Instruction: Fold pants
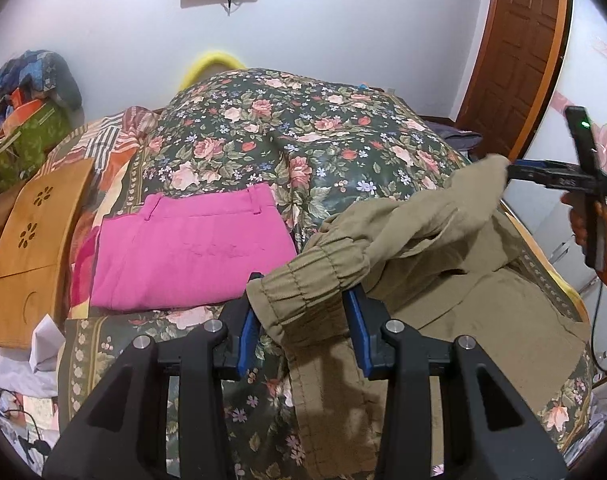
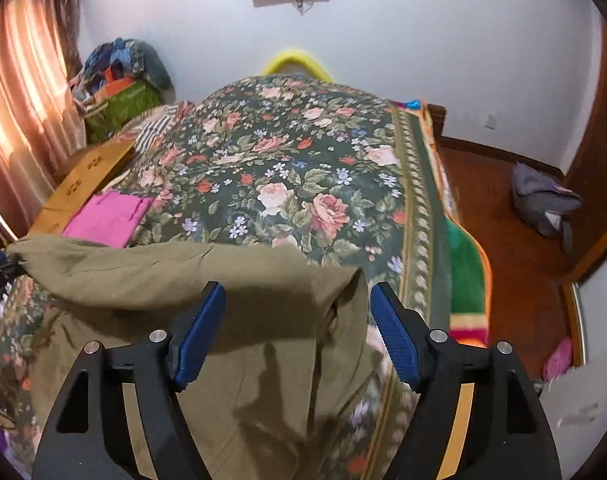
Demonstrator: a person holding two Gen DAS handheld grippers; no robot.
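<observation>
1. Olive pants (image 1: 443, 280) lie on floral bed cover (image 1: 263, 128), 5 o'clock side in left wrist view.
2. Left gripper (image 1: 301, 308) clamps elastic cuff (image 1: 311, 280).
3. Right gripper (image 2: 297, 320) wide apart, pads clear of cloth.
4. Pink pants (image 1: 191, 252) folded, 9 o'clock.

- The left gripper (image 1: 301, 300) points steeply downward, its blue pads (image 1: 357, 316) pressed against the gathered cuff of the olive pants (image 1: 443, 280).
- The right gripper (image 2: 299, 320) angles down over the same garment, jaws spread wide, pads clear of the cloth.
- In the left wrist view, a hand (image 1: 587, 220) grips the right tool's handle.
</observation>
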